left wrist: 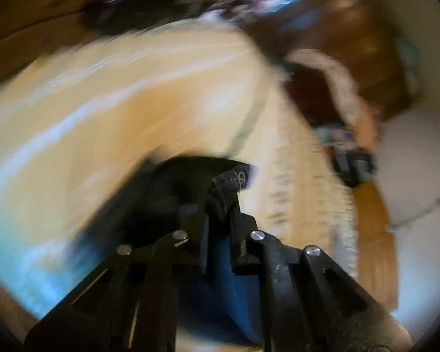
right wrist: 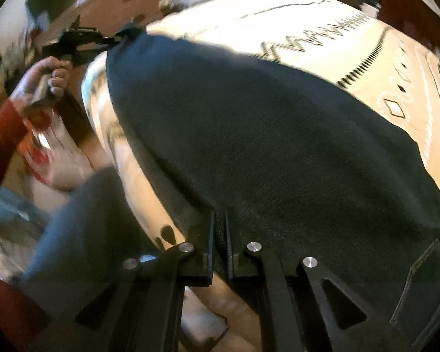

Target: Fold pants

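Wrist views — close, sharing pants.

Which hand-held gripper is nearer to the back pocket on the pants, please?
Right. The right hand-held gripper clamps the dark pants just beside the stitched back pocket. The left hand-held gripper pinches the far end of the pants, well away from the pocket.
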`<state>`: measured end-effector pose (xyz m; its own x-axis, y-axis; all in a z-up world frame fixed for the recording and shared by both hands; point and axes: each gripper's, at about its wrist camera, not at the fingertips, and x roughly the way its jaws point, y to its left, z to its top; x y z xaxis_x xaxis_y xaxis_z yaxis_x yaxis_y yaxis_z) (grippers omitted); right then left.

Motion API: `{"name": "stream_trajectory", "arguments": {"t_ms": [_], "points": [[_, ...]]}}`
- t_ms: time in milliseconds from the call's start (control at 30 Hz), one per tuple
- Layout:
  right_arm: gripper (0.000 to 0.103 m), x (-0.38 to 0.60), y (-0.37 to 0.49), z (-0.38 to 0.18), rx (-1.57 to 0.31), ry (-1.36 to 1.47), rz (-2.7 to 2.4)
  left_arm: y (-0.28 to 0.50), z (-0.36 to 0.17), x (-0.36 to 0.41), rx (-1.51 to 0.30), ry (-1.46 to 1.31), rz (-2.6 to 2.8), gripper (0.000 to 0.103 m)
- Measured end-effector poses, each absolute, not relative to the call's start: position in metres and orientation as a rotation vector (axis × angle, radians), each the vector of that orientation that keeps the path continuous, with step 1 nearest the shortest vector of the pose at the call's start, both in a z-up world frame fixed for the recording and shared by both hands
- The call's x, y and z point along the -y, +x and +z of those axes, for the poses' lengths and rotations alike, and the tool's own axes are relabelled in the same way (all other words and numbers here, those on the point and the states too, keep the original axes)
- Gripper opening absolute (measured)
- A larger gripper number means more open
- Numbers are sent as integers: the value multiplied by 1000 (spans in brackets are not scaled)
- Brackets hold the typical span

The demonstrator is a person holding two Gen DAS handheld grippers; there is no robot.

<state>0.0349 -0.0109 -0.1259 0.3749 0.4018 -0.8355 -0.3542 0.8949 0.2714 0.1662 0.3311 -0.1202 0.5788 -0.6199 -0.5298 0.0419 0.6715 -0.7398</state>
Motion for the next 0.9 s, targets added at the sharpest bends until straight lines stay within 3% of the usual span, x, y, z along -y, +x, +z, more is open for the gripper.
{"name": "stream_trajectory", "arguments": {"t_ms": [100,167,233,433,467,633,900], "points": [[8,25,36,-103,-1036,92,458,172,-54,-318,-741,-719,-558,11],[8,29,35,-93,-1008,95,447,162,-43,-327,-674,-720,-579,11],[8,26,34,-91,-997,95,450,155,-61,-341,-674,-736,-550,11],[8,-4,30,-141,-1130,-10,503,119,-240,-411,-954,-965,-298,11],[8,-6,30,-148,-1150,-22,506,114,-249,-414,-904,-1036,-342,11],[8,-7,33,-152,-1160,-28,510,120,-227,-401,-892,-874,-313,12],[8,-4,25,-141,-1125,-26,502,105,-208,-410,-835,-876,-358,12]]}}
